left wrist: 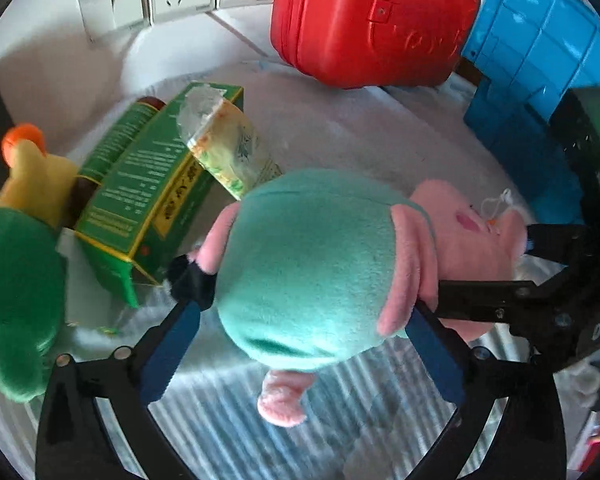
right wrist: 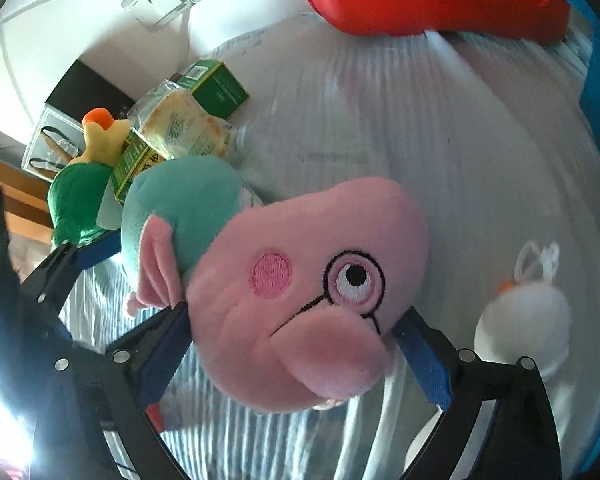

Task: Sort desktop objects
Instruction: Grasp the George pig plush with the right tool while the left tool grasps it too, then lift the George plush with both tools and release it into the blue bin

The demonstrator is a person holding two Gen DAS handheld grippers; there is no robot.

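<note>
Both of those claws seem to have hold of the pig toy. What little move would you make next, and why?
Probably lift the pig toy a little off the striped cloth. The left hand-held gripper clamps its teal body and the right hand-held gripper clamps its pink head, so it looks secured. The green box and green plush crowd one side; going up first avoids dragging them.

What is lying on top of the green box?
A plastic-wrapped tissue pack lies tilted across the green box. A brown bottle lies beside the box, next to the duck plush. The pig plush hides the pack's near end.
</note>
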